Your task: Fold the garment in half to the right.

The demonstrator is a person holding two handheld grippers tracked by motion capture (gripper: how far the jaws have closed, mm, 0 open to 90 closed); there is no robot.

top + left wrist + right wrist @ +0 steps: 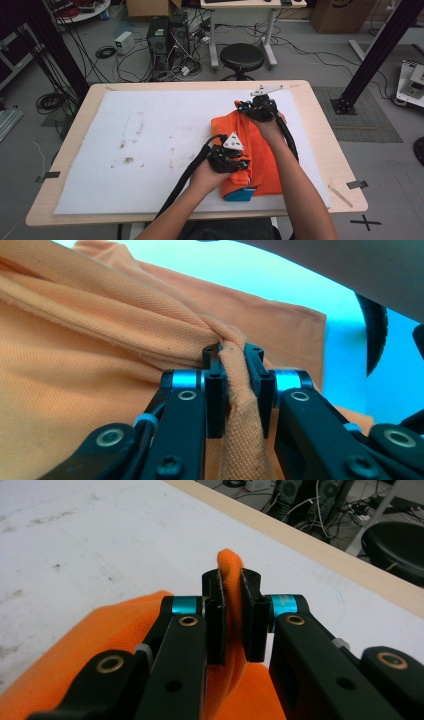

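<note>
My left gripper has its fingers pressed nearly together, pinching a raised fold of the orange polo shirt; in the left gripper view the pique cloth runs up between the two pads and bunches into a twisted ridge just beyond them. My right gripper does the same at the shirt's far edge: its fingers are squeezed on a narrow hump of orange fabric that sticks up just past the tips. The shirt lies folded into a thick, roughly rectangular bundle on the white sheet that covers the worktop, toward the sheet's right side, with my left grip at the bundle's near left part and my right grip at its far corner. A bit of blue peeks out from under the bundle's near edge; I cannot tell what it is. The cloth looks bright orange with a fine knit texture, and a straight hemmed edge shows beyond my left fingers. The sheet to the left of the shirt carries small brownish stains.
</note>
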